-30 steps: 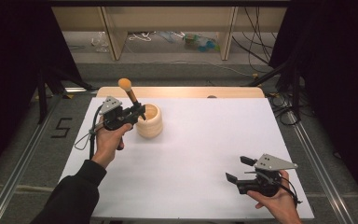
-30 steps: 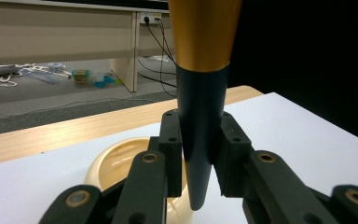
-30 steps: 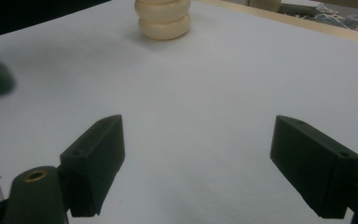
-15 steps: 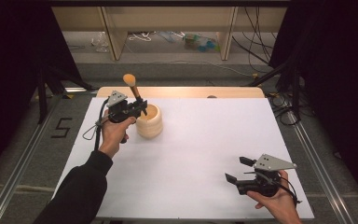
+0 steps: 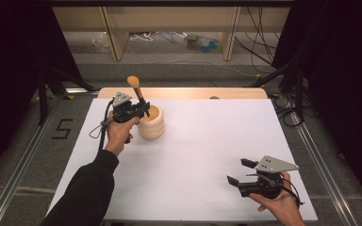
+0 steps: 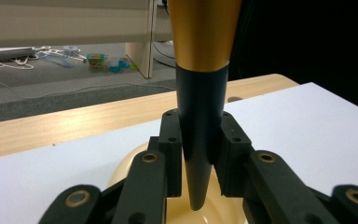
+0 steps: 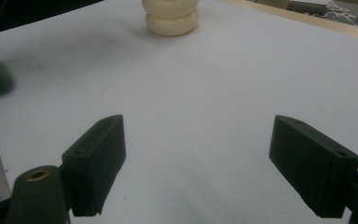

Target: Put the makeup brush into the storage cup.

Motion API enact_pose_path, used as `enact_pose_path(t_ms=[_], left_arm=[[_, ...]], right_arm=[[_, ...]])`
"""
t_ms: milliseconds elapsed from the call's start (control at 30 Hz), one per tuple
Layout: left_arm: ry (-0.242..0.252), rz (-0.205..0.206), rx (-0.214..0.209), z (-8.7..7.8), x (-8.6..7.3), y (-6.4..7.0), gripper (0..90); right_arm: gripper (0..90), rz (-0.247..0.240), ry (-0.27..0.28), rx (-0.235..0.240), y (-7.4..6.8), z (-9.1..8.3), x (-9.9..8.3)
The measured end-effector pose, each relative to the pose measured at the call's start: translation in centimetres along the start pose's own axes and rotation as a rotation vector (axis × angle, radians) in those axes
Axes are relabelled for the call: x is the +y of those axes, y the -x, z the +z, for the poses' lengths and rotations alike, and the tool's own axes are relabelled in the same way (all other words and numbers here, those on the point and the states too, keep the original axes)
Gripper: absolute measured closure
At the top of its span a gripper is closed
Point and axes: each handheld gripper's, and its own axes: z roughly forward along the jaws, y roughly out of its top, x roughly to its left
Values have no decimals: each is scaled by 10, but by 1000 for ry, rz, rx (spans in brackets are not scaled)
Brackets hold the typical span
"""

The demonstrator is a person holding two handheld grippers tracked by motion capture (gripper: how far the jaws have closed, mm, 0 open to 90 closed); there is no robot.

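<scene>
A makeup brush with an orange tuft, gold ferrule and black handle stands nearly upright. My left gripper is shut on its handle. The handle's tip hangs just over the mouth of a cream ribbed cup at the back left of the white mat. The cup's lower part is also in the right gripper view, far ahead. My right gripper rests open near the front right of the mat, nothing between its jaws.
A white mat covers a wooden table whose far edge shows beyond it. Metal rails run along both sides. Cables and small clutter lie on the floor under a shelf behind the table.
My left gripper has carried the brush rightward and farther back, bringing its handle tip over the cup's mouth. The right gripper has stayed in place, open.
</scene>
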Motion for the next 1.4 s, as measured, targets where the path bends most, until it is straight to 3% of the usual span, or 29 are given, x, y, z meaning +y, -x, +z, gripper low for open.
enact_pose_path(t_ms=[367, 500, 667, 767, 900, 1100, 1333, 1400], left_arm=[[-45, 15, 21, 10, -7, 0, 749], [-59, 7, 0, 13, -9, 0, 744], [-57, 26, 15, 10, -7, 1, 618], [-66, 17, 68, 5, -3, 2, 503], [-47, 23, 62, -3, 1, 3, 483], [-42, -2, 40, -12, 6, 7, 397], [-21, 13, 9, -23, 9, 20, 339], [-12, 16, -17, -27, 10, 25, 335]], right_arm=[[201, -1, -1, 6, -1, 0, 0], [202, -2, 0, 8, -1, 0, 0], [202, -2, 3, 10, 0, 0, 0], [202, -4, -1, 15, 1, 1, 0], [202, 4, 0, 18, 0, 0, 0], [202, 4, -1, 19, 0, 1, 0], [201, -1, 8, 7, 1, 0, 0], [201, -1, 6, 7, 1, 0, 0]])
